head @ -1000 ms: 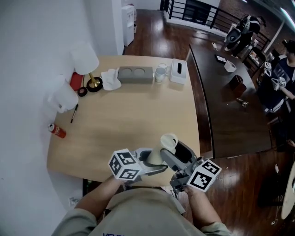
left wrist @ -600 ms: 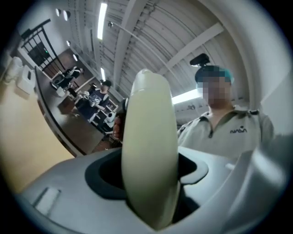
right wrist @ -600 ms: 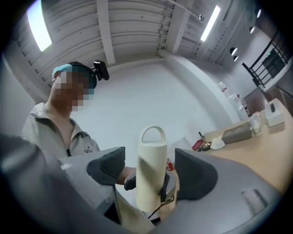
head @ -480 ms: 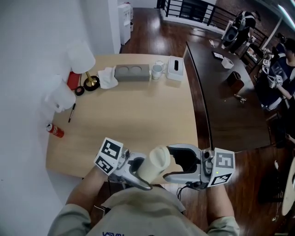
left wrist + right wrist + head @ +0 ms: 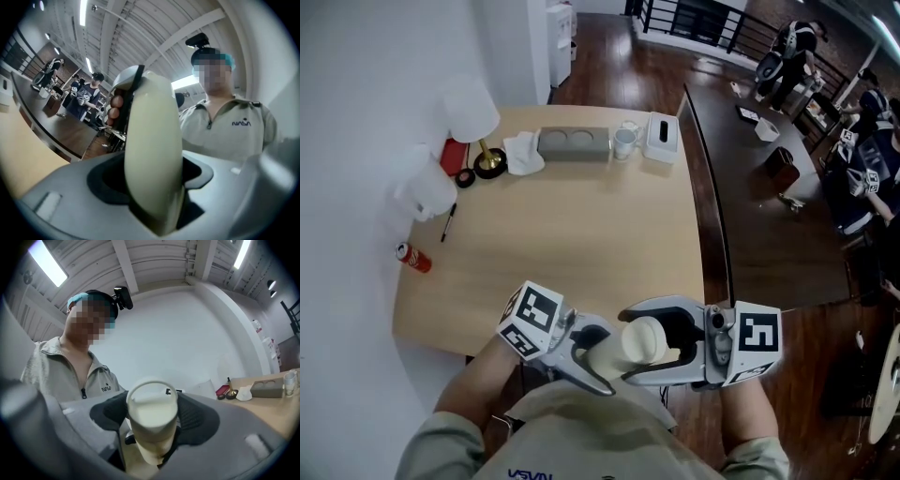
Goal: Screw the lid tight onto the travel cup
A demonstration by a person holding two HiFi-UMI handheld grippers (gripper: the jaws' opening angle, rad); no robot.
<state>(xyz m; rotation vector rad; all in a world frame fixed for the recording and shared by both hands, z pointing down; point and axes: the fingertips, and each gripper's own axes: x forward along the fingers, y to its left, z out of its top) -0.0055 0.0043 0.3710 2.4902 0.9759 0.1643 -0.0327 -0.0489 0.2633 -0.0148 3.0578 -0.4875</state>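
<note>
In the head view the cream plastic travel cup point(image 5: 614, 354) was held in the air close to the person's body, just off the near edge of the pale wooden surface point(image 5: 581, 225) and touching nothing but the tools. The left tool point(image 5: 592, 367) was clamped round the cup's body. The right tool point(image 5: 654, 341) was closed on the round cream lid point(image 5: 645, 337) at its upper end. The step in hand looked like the tightening turn. To do it well, the left tool should hold the body quite fixed while the right tool rolled about the cup's own long line. The lid had to stay square to the rim so the thread did not cross. The smooth wall would probably slip under a light grip.

Far across the surface stood a grey block holder with two round wells point(image 5: 574, 142), a white mug point(image 5: 625, 143) just beside it and a white tissue box point(image 5: 662, 139). What the wells and mug held was too small to tell. A red drinks can point(image 5: 413, 257) lay on its side near the left edge.

In the left gripper view the cup's body filled the gap, both jaws pressing its sides.

In the right gripper view the lid faced the camera, dark pads bearing on its two sides. With the lid on, the cup's contents could not be seen
</note>
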